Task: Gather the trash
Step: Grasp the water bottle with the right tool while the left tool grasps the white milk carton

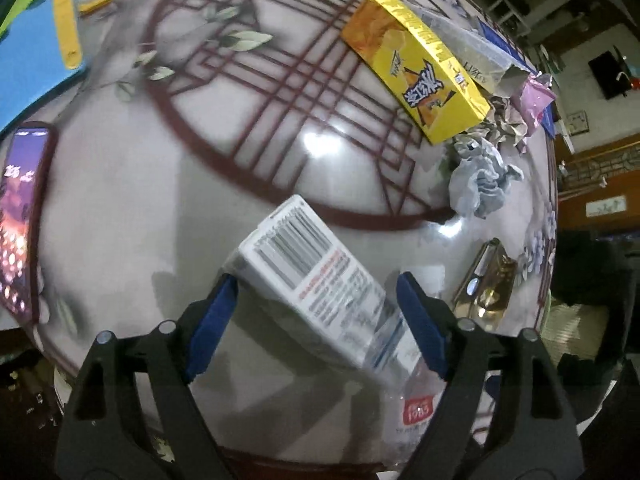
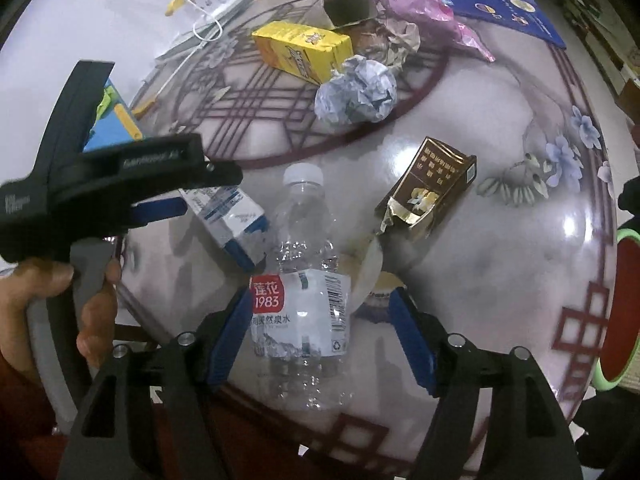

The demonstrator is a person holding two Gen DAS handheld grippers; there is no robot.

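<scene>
The tabletop [image 2: 500,208] is round and glossy, printed with a dark red lattice and flowers. The left tongs [image 1: 316,316] stand apart, pointing steeply down, with a white carton [image 1: 308,276] bearing a barcode between the blue pads; the left pad sits at the carton's corner, and whether it presses cannot be told; the right pad is clear of it. The right tongs [image 2: 320,332] also stand apart, straddling a clear plastic bottle [image 2: 304,280] that lies on the tabletop with its white cap on, pointing to 12 o'clock; the bottle looks empty, and neither pad presses on it. A hand [image 2: 60,300] holds the left tool at 9 o'clock in the right wrist view. At 2 o'clock from the bottle lies a brown and gold cigarette pack [image 2: 428,192], its top torn open; contents cannot be told. Toward 12 o'clock lies the remaining trash: a crumpled paper ball [image 2: 356,92], a closed yellow carton [image 2: 304,52], an open cardboard box [image 2: 348,8] showing a dark interior, a second crumpled wad [image 2: 396,40] and a pink wrapper [image 2: 428,16]. A dark blue booklet [image 2: 500,8] lies at 1 o'clock. A phone [image 1: 24,216] with a lit screen rests at 9 o'clock in the left wrist view.
</scene>
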